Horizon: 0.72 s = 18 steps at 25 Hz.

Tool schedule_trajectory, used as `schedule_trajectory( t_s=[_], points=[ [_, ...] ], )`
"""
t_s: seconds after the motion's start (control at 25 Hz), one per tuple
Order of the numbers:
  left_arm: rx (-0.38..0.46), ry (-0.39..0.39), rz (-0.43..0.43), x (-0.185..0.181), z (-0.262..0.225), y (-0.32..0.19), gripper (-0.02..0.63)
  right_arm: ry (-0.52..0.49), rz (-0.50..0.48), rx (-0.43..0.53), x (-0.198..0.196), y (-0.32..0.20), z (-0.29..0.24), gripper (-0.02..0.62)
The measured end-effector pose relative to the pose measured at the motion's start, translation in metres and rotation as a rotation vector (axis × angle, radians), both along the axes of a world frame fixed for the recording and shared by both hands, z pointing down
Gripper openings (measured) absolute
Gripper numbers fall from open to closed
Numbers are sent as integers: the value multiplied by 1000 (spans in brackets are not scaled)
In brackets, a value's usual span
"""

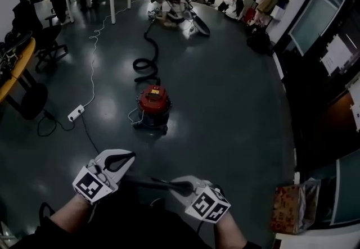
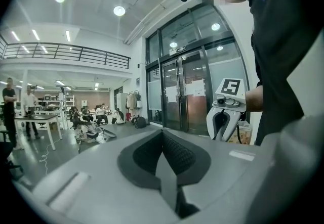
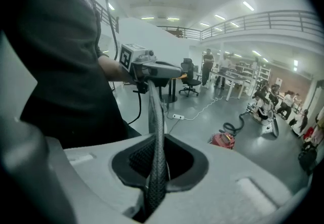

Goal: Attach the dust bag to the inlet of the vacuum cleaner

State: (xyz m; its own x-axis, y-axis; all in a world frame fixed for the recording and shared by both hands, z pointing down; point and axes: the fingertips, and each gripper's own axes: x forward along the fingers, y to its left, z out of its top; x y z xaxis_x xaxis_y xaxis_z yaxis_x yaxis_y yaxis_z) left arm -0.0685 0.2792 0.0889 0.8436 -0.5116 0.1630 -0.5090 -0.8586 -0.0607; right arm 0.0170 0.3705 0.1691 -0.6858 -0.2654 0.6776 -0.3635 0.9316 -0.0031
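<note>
Dark mesh fabric dust bag, seen edge-on as a narrow strip, spans between both tools. Left gripper: jaws together, clamped on one thin edge of the bag. Right gripper: jaws nearly together, pinching the opposite edge. The bag is held in the air, well apart from the red-lidded canister vacuum cleaner, which stands on the glossy dark floor at 12 o'clock from the grippers. Black corrugated hose trails from it toward 12 o'clock. White power strip lies at 9 o'clock of the vacuum.
</note>
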Motion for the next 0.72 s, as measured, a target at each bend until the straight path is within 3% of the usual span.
schedule_trajectory(
  t_s=[0.32,0.72],
  points=[
    [-17,77,34,-14,12,-72,2,18,55,1,-16,-50,3,28],
    [-63,116,82,-68,24,-185,2,75,77,106,-68,-149,8,26]
  ],
)
